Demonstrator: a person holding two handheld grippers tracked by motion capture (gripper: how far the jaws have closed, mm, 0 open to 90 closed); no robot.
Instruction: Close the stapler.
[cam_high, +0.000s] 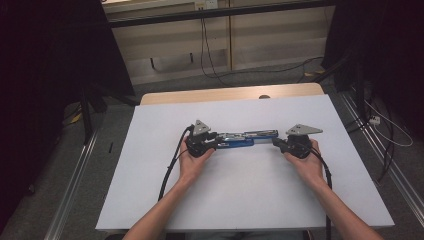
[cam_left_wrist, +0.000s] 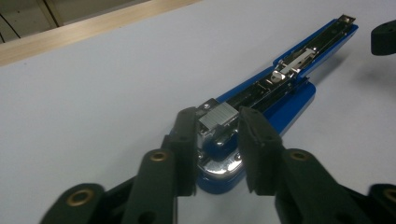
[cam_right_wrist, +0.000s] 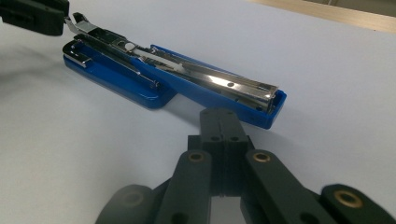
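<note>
Between left fingers (cam_left_wrist: 187, 140), blue stapler (cam_left_wrist: 280, 88) hinge end, untouched; right fingers (cam_right_wrist: 212, 123) closed, empty, beside its tip

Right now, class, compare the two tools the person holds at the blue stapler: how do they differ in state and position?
The left tool has its jaws apart, straddling the metal end of the opened blue stapler; the right tool has its jaws pressed together with nothing between them. The left tool reaches around the stapler, while the right tool's tips sit just short of its other end, apparently not gripping it. Both are black, hand-held, and low over the white table.
</note>
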